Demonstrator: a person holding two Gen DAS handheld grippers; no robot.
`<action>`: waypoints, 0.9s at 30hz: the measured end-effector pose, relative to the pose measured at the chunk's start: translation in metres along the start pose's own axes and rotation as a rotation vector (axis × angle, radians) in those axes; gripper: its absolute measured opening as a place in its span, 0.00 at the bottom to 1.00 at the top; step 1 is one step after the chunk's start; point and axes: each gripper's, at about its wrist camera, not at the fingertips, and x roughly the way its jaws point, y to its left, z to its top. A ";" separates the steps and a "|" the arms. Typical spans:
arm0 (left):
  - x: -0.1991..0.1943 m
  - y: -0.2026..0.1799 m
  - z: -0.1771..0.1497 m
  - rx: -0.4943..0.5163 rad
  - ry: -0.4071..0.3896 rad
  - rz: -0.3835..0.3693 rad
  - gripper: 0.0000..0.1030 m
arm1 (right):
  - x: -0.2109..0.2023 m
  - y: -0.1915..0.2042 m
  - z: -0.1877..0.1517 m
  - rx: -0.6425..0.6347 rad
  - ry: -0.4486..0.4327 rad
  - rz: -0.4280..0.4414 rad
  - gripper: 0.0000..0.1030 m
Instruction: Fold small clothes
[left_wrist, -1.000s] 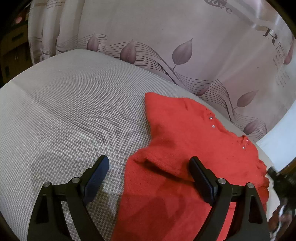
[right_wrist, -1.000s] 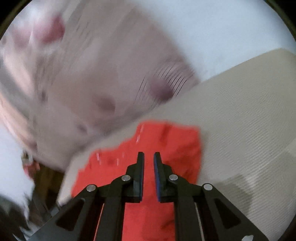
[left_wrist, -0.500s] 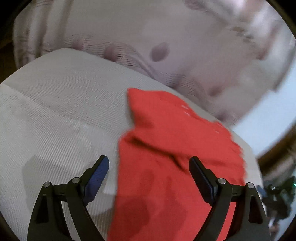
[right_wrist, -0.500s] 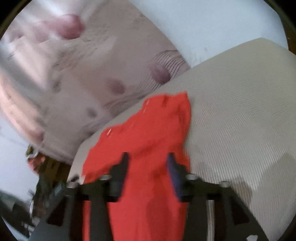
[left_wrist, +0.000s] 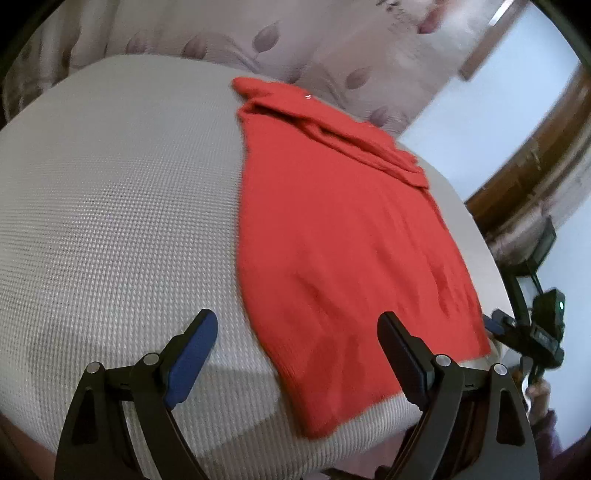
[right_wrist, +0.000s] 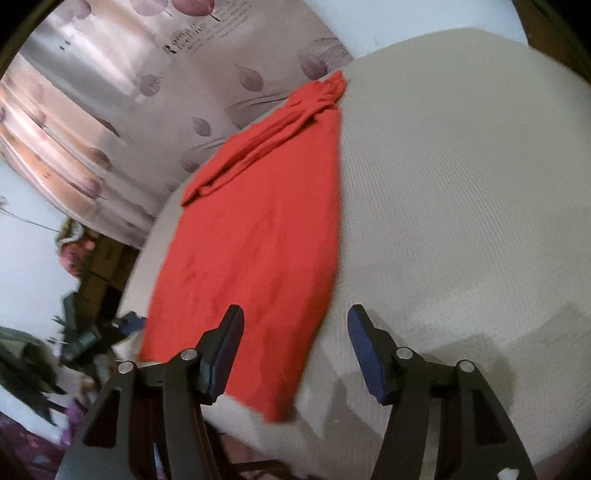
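Red garment (left_wrist: 343, 236) lies flat on pale woven surface (left_wrist: 122, 192), long axis running away from both jaws, sleeves bunched at far end; near hem just ahead of and below fingertips

Left gripper (left_wrist: 299, 354): jaws wide, empty, straddling hem's left corner

Right gripper (right_wrist: 293, 349): jaws have just been opening, nothing between them, hem's right corner just beyond them

Both about equally near; hem close to near table edge, open room to sides

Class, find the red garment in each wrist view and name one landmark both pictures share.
Left wrist: red garment right of centre, running to the near table edge.
Right wrist: red garment left of centre, likewise.
Shared landmark: leaf-patterned curtain behind the table.
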 end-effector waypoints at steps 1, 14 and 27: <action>0.001 -0.003 -0.003 0.017 0.014 -0.016 0.85 | 0.003 0.002 -0.002 -0.010 0.004 -0.002 0.55; 0.020 0.026 -0.001 -0.181 0.031 -0.158 0.08 | 0.032 0.008 -0.013 0.063 0.030 0.104 0.09; 0.023 0.014 0.006 -0.135 0.010 -0.225 0.69 | 0.031 -0.002 -0.015 0.135 0.083 0.207 0.18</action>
